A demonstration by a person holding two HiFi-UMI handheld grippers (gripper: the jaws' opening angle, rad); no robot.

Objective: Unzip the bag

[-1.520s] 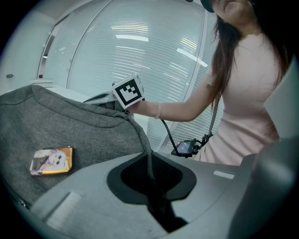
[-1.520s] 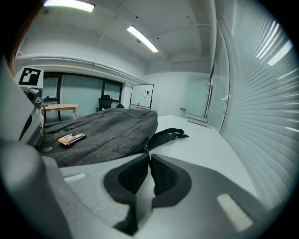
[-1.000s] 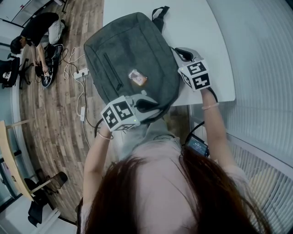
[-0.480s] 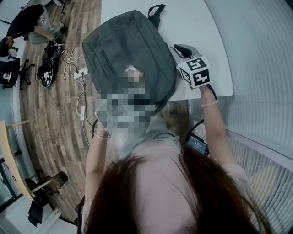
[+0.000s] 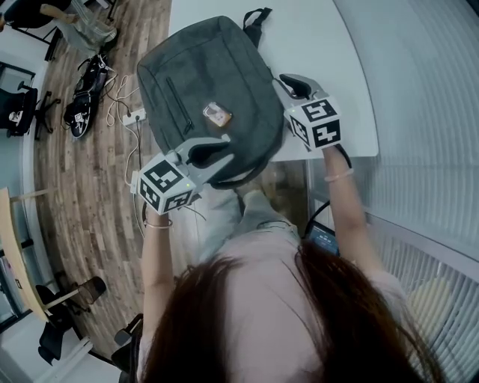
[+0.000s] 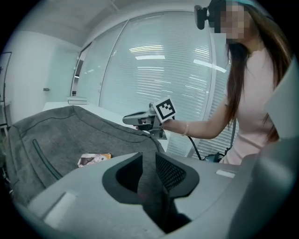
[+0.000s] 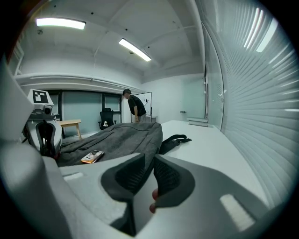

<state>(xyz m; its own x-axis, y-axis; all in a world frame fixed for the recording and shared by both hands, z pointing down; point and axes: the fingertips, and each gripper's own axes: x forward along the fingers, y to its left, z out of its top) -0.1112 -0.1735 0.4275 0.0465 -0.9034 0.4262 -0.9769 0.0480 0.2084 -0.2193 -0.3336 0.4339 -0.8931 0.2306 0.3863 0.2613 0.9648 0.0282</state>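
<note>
A grey backpack lies flat on the white table, with a small orange card on its front. My left gripper is at the bag's near edge. Its jaws are opening, and a fold of grey bag fabric still stands between them with a gap on one side. My right gripper sits at the bag's right edge with its jaws close together. Whether they pinch anything there is unclear. The right gripper view shows the bag just beyond the jaw tips.
The table's near edge lies under my right hand. The bag's black strap trails off its far end. On the wooden floor to the left are cables, a power strip and a dark bag. Window blinds run along the right. A person stands far off.
My left gripper has slid left and towards me along the bag's near edge, and its jaws have spread. The right gripper has barely moved.
</note>
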